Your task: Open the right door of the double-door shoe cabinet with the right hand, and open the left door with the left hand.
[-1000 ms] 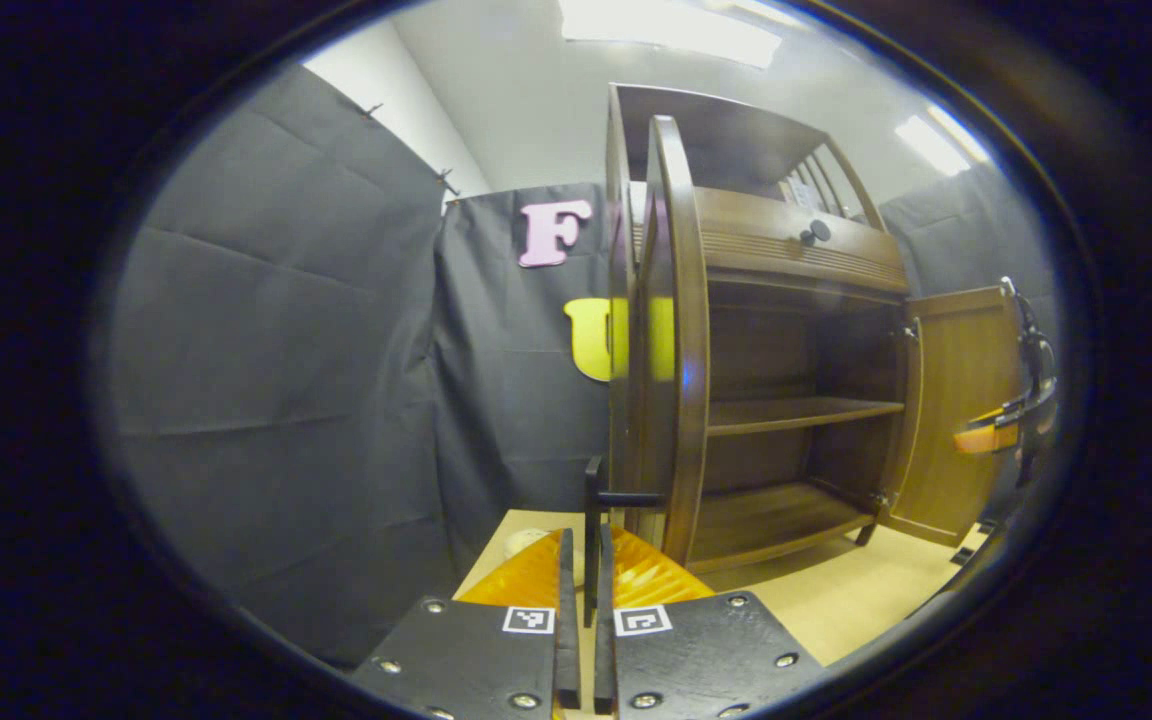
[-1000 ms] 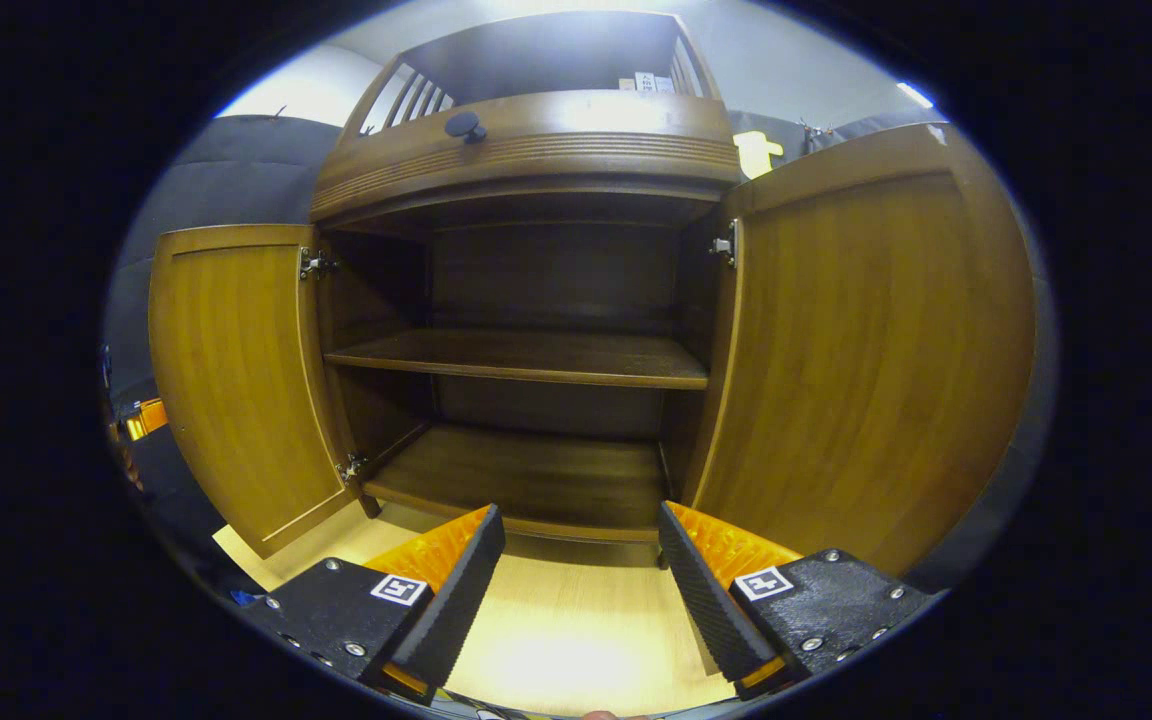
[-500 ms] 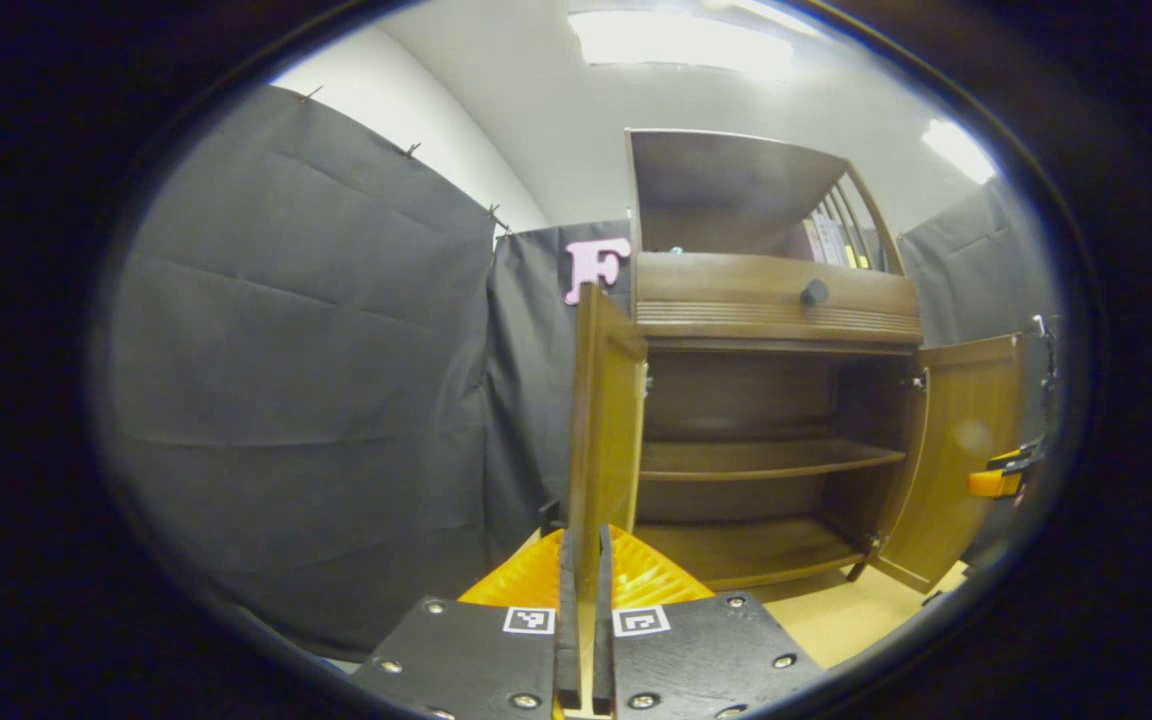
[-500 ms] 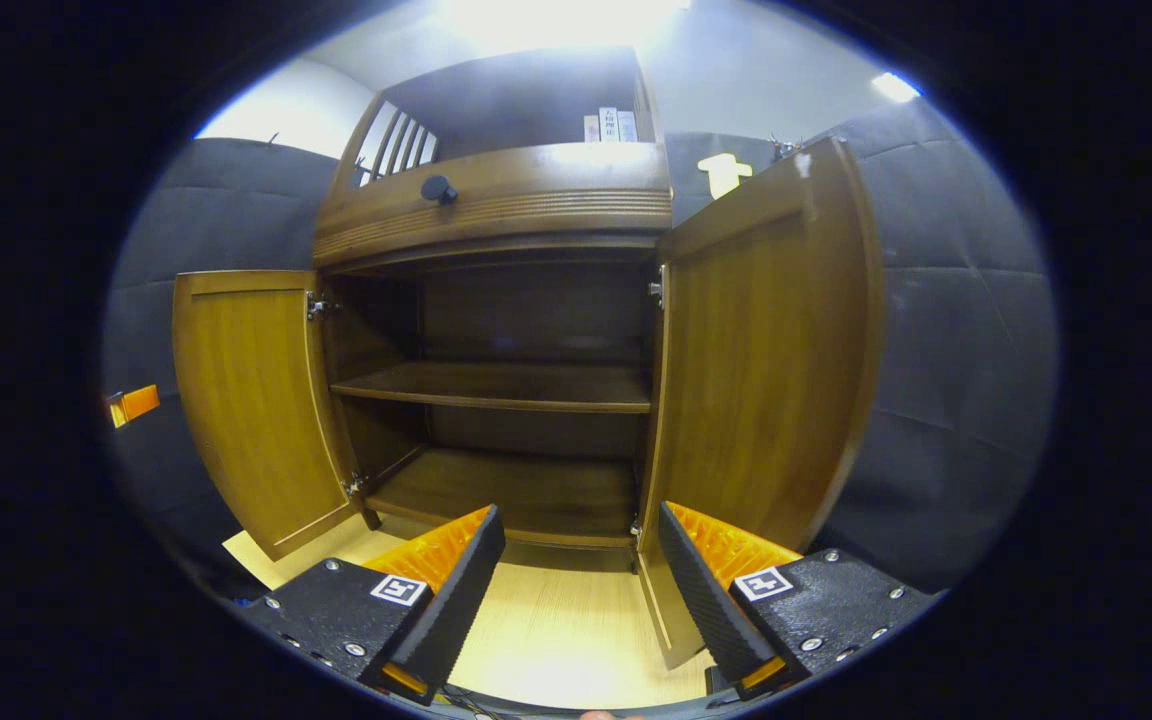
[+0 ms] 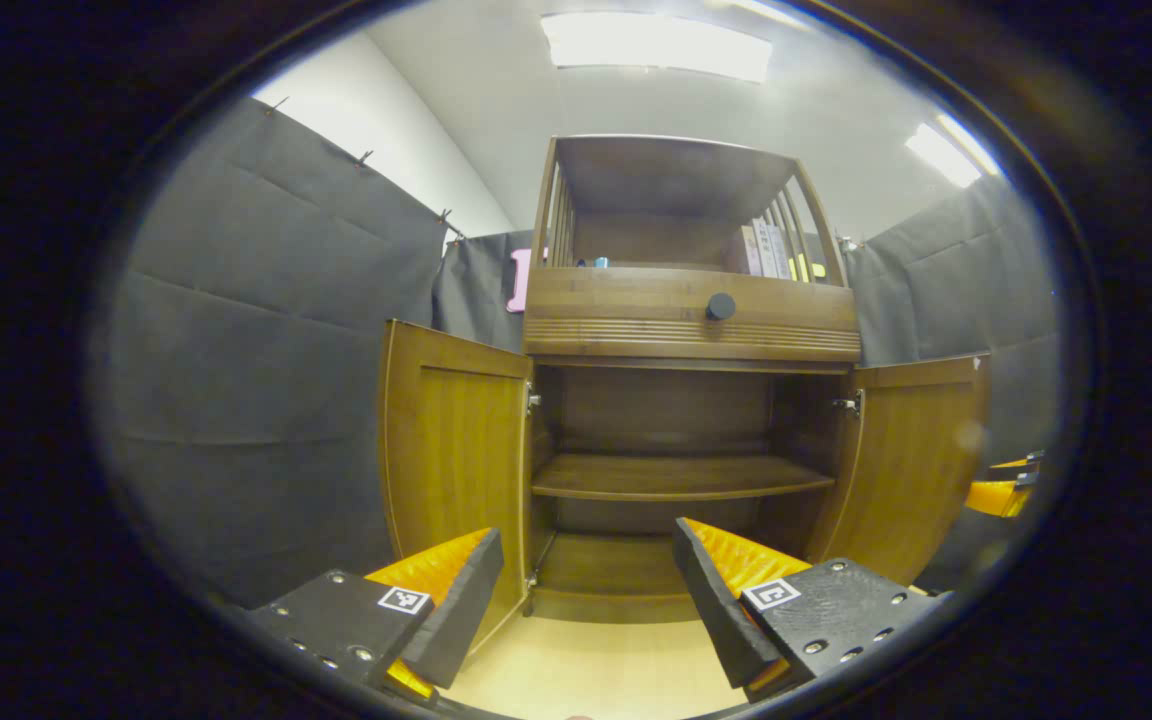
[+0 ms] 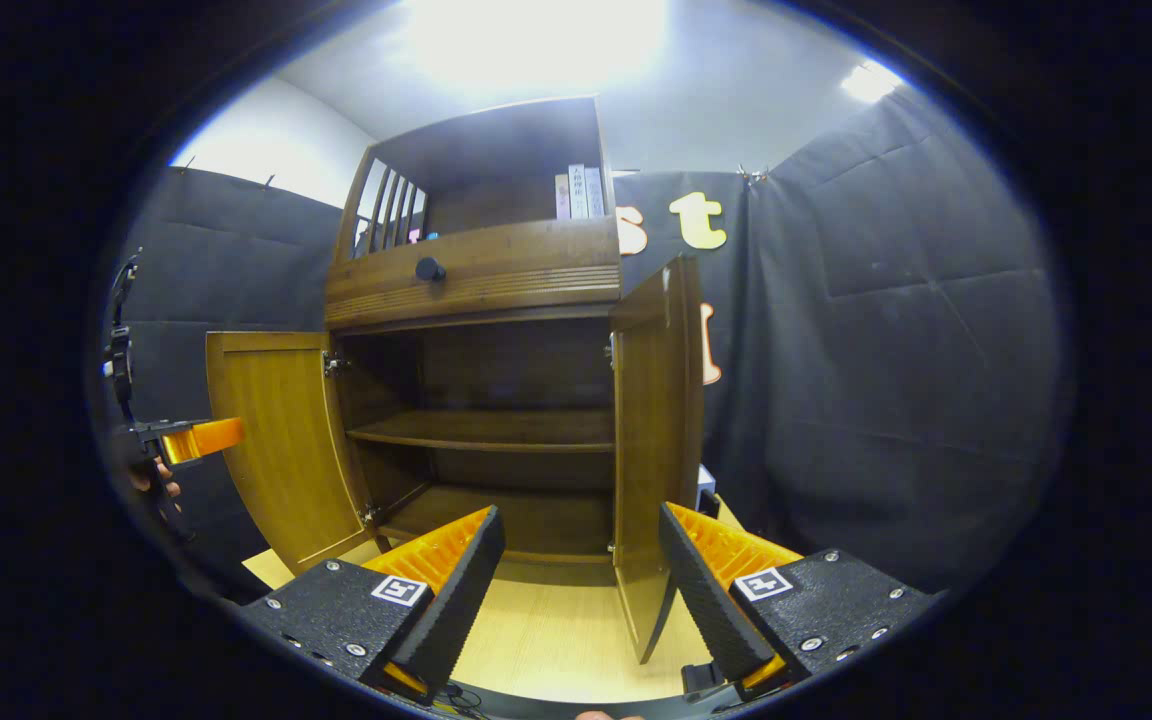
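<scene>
The brown wooden shoe cabinet (image 5: pixel 636 325) stands straight ahead with both doors swung out. In the left gripper view its left door (image 5: pixel 451 450) and right door (image 5: pixel 911 460) flank the bare inner shelf (image 5: pixel 676 478). My left gripper (image 5: pixel 586 590) is open, a short way in front of the cabinet and touching nothing. In the right gripper view the left door (image 6: pixel 281 440) faces me and the right door (image 6: pixel 651 430) is nearly edge-on. My right gripper (image 6: pixel 581 580) is open and holds nothing. The left gripper (image 6: pixel 186 440) and a hand (image 6: pixel 141 475) show beside the left door.
A drawer with a dark round knob (image 5: pixel 721 306) sits above the doors, and books (image 5: pixel 766 248) stand on the top shelf. Black cloth walls close in on both sides. The pale wooden floor (image 5: pixel 596 670) lies in front. The other gripper (image 5: pixel 1001 490) shows at the right edge.
My left gripper, shut on the left door's edge before, has let go, opened and swung round to face the cabinet. My right gripper has backed away, still open.
</scene>
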Available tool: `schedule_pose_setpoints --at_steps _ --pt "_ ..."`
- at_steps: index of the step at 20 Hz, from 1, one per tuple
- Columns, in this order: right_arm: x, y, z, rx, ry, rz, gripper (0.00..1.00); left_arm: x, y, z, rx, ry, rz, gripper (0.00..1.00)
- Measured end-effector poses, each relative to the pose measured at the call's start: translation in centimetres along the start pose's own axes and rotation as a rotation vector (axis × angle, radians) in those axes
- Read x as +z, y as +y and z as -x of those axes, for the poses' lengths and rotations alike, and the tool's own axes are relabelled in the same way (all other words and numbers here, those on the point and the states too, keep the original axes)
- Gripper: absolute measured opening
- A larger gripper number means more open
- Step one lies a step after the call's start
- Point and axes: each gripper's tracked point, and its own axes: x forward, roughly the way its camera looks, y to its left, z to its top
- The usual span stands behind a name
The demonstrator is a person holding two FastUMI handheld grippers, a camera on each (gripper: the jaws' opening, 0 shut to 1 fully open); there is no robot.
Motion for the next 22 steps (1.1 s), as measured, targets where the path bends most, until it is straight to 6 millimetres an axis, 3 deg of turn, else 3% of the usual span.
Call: schedule_pose_setpoints --at_steps 3,7,8,10,11,12,13,15,17,19,22 --pt "1.0 -1.0 1.6 -0.030 -0.028 -0.035 0.92 -0.4 -0.9 0.2 -0.002 0.026 0.032 1.00" --pt "1.8 -2.4 2.3 -0.105 -0.059 -0.055 0.92 -0.5 -1.7 -0.1 -0.027 0.038 -0.013 1.00" --pt "1.9 -2.6 2.5 -0.124 -0.062 -0.057 0.99 -0.7 -2.1 -0.2 -0.051 0.044 -0.018 1.00" --pt "2.2 -2.4 2.4 -0.158 -0.074 -0.063 0.91 -0.7 -2.8 -0.5 -0.081 0.039 -0.003 1.00" --pt "2.1 -2.2 2.3 -0.174 -0.072 -0.067 0.95 -0.7 -2.9 -0.7 -0.085 0.031 0.011 0.95" --pt "2.0 -1.7 2.2 -0.185 -0.068 -0.070 0.91 -0.7 -3.1 -0.9 -0.084 0.027 0.024 0.89" --pt "1.8 -1.2 2.1 -0.197 -0.067 -0.069 0.91 -0.8 -3.0 -1.1 -0.083 0.027 0.031 0.89" --pt "1.6 -0.2 1.9 -0.220 -0.074 -0.061 0.95 -0.9 -2.3 -1.6 -0.072 0.015 0.021 1.00" --pt "0.9 0.9 1.5 -0.242 -0.058 -0.057 0.91 -0.7 -1.3 -1.9 -0.049 -0.008 0.003 1.00" --pt "0.6 1.9 1.2 -0.256 -0.047 -0.056 0.96 0.0 -0.6 -2.3 -0.033 -0.062 -0.009 0.96" --pt "0.5 3.4 0.6 -0.278 -0.045 -0.048 0.95 -0.1 -0.1 -3.2 -0.009 -0.098 0.033 0.89"
